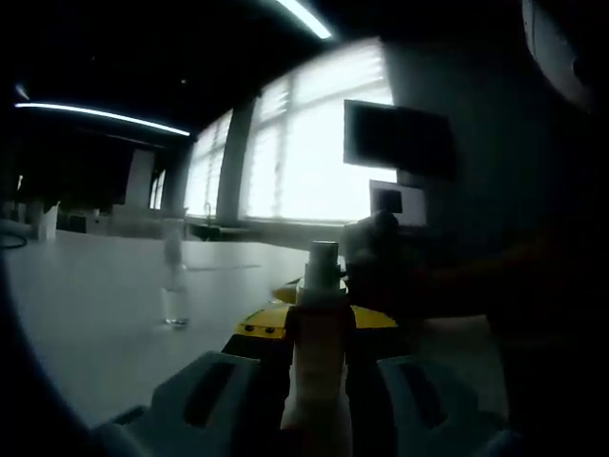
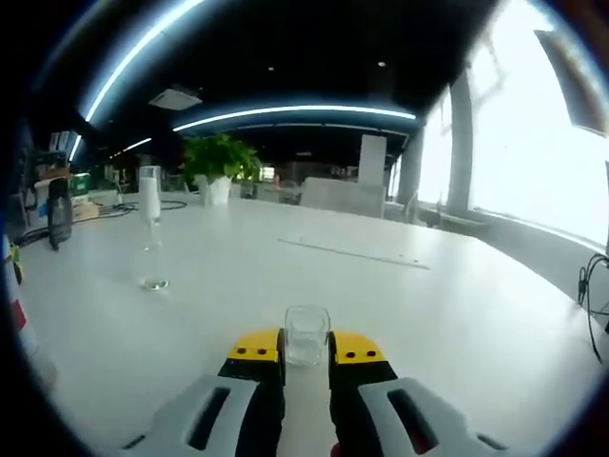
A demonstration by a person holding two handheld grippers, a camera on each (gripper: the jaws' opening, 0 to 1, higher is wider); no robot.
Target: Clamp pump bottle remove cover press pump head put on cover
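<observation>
In the left gripper view my left gripper [image 1: 319, 367] is shut on a pale pump bottle [image 1: 319, 381] that stands upright between the yellow-tipped jaws. Its pump head [image 1: 323, 259] is bare, with no cover on it. A dark bulky shape [image 1: 381, 252] sits just right of the pump head; I cannot tell what it is. In the right gripper view my right gripper [image 2: 306, 354] is shut on a small clear cover [image 2: 306, 335], held between its yellow tips above the white table [image 2: 409, 314].
A tall slim clear bottle [image 2: 149, 228] stands on the table to the left, also visible as a clear bottle [image 1: 174, 281] in the left gripper view. A potted plant [image 2: 217, 162] stands at the back. Bright windows [image 1: 304, 143] run along the far wall.
</observation>
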